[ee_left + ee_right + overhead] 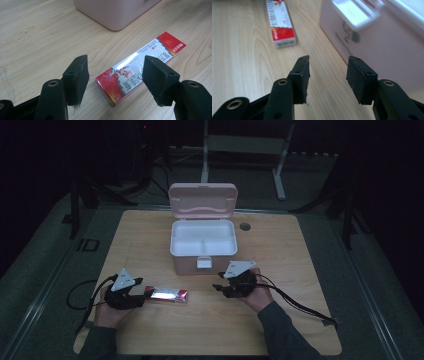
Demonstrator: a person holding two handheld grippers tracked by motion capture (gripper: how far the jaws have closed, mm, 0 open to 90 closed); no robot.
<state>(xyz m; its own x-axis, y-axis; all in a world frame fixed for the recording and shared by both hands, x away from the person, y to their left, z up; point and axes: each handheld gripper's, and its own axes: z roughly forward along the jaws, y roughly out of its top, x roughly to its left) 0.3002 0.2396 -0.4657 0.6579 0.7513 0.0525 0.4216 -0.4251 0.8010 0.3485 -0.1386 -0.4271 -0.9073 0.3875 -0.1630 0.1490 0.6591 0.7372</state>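
Observation:
A long red and silver carton (168,294) lies flat on the wooden table (280,250), in front of an open pink box (202,245). My left gripper (145,286) sits at the carton's left end, open. In the left gripper view the carton (140,67) runs away between and beyond the spread jaws (115,75), its near end between them, pads not pressing. My right gripper (216,286) hovers open by the box's front right corner, pointing left toward the carton (280,23). Nothing lies between its pads (327,72). The pink box wall (382,47) stands just to their right.
The pink box has a raised lid (202,199) and a white inner tray with compartments (203,237); a white latch (204,262) hangs on its front. A round grommet hole (244,226) is in the table behind. Cables (300,306) trail from both grippers. Dark floor and stands surround the table.

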